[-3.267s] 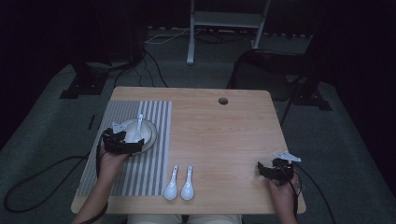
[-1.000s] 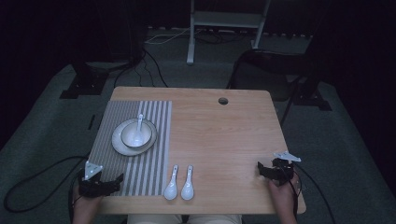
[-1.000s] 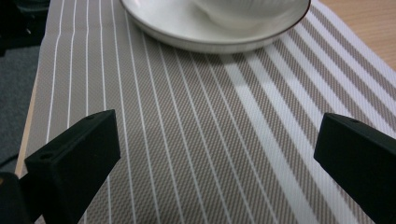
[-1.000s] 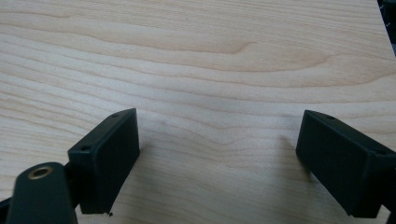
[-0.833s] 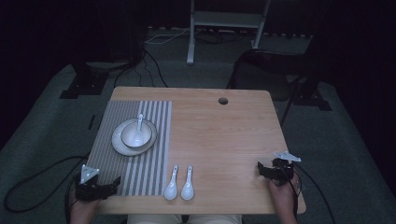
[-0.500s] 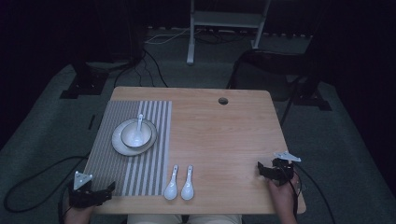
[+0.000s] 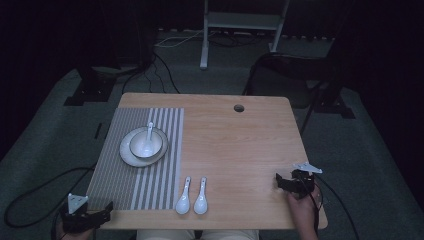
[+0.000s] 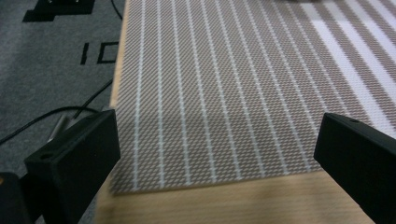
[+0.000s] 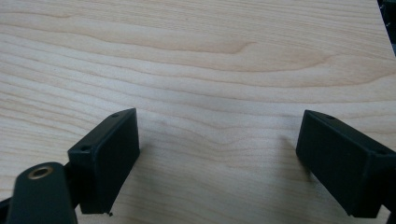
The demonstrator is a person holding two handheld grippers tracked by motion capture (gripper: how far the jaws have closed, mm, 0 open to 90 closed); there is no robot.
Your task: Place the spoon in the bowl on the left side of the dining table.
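The bowl (image 7: 146, 144) sits on the plate (image 7: 129, 155) on the striped mat (image 7: 150, 190), toward the left half of the table (image 7: 240, 150), and a white spoon (image 7: 149, 131) rests in it with its handle pointing to the far edge. Bowl, plate and spoon lie just as they did 3.3 s ago, when the left gripper was right over them; nothing there has shifted.

What has changed is the left gripper (image 7: 106, 212). It has drawn back from the bowl toward the person, passing the near left part of the mat a second ago, and now hangs off the near left corner of the table, well apart from the bowl. In the left gripper view its jaws stand wide apart with nothing between them, and beyond them lie the near edge of the mat (image 8: 224, 93) and a strip of bare wood.

Two more white spoons (image 7: 192, 197) lie side by side on the bare wood just right of the mat, near the front edge, bowls toward the person. They have not moved.

The right gripper (image 7: 280, 182) rests near the right front corner, in the same spot as in every earlier frame. Its jaws are spread open over bare wood (image 9: 210, 70), gripping nothing.

A small round hole (image 7: 239, 108) shows near the table's far edge.
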